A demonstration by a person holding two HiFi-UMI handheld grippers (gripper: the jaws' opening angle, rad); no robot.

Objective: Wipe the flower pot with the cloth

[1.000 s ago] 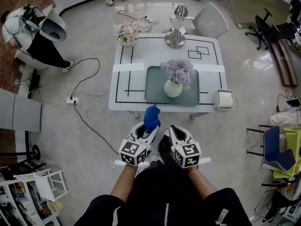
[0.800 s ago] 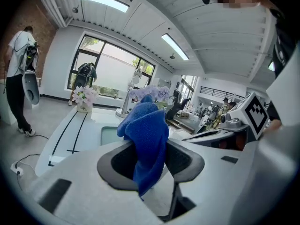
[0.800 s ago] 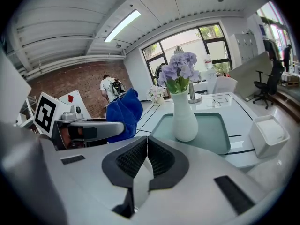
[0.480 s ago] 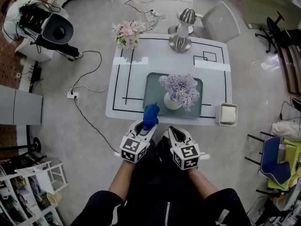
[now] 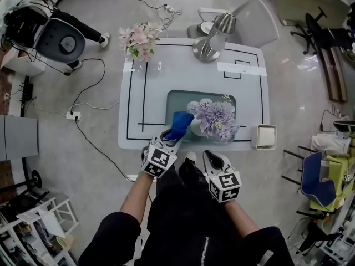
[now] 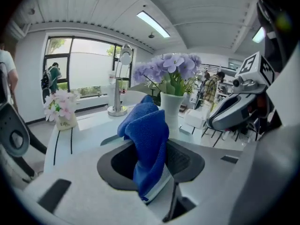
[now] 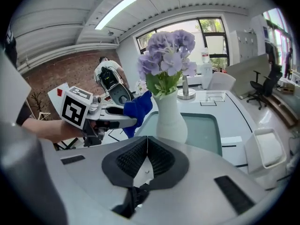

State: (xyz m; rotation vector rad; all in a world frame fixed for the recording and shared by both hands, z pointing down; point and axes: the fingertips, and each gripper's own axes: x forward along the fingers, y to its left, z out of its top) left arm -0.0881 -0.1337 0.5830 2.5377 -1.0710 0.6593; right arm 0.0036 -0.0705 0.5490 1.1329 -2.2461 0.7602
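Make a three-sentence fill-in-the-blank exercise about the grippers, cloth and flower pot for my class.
The left gripper is shut on a ____ cloth.
The right gripper is shut and holds ____.
The white flower pot stands on a grey ____.
Missing words: blue; nothing; tray.

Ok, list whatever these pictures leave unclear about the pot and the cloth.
- Head view: the flower pot lies mostly under its purple flowers; whether the cloth touches it cannot be told.
- Left gripper view: the cloth covers part of the pot's left side.
- Right gripper view: the body of the right gripper cuts off the pot's base.
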